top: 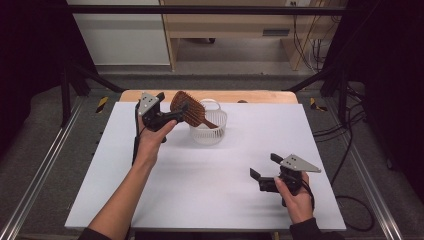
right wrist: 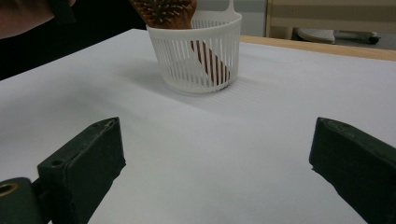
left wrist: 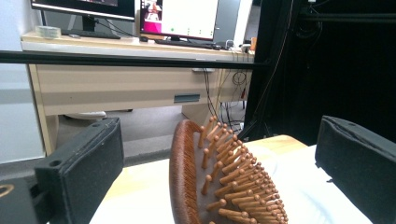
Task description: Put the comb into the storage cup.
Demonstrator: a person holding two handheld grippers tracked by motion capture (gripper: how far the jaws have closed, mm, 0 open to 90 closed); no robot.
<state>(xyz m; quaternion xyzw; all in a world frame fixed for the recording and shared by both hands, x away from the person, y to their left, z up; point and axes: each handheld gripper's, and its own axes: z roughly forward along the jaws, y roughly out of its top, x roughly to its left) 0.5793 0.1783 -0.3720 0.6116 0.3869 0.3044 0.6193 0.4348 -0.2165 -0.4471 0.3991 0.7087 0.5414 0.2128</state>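
Note:
A brown wooden paddle hairbrush [top: 189, 109] stands tilted in a white slatted basket [top: 210, 131] at the back middle of the white table, handle down inside the basket and head sticking out to the upper left. My left gripper [top: 174, 106] is raised at the brush head. Its jaws stand wide apart on either side of the bristled head [left wrist: 219, 186] without touching it. My right gripper [top: 264, 165] rests low near the front right, open with nothing between its jaws [right wrist: 219, 126], and faces the basket [right wrist: 196, 60] and brush [right wrist: 163, 11].
The white tabletop [top: 200, 195] lies bare between the basket and the right gripper. A wooden strip [top: 260, 96] runs along the table's back edge. Black frame bars [top: 200, 9] cross above, with a desk and cables beyond.

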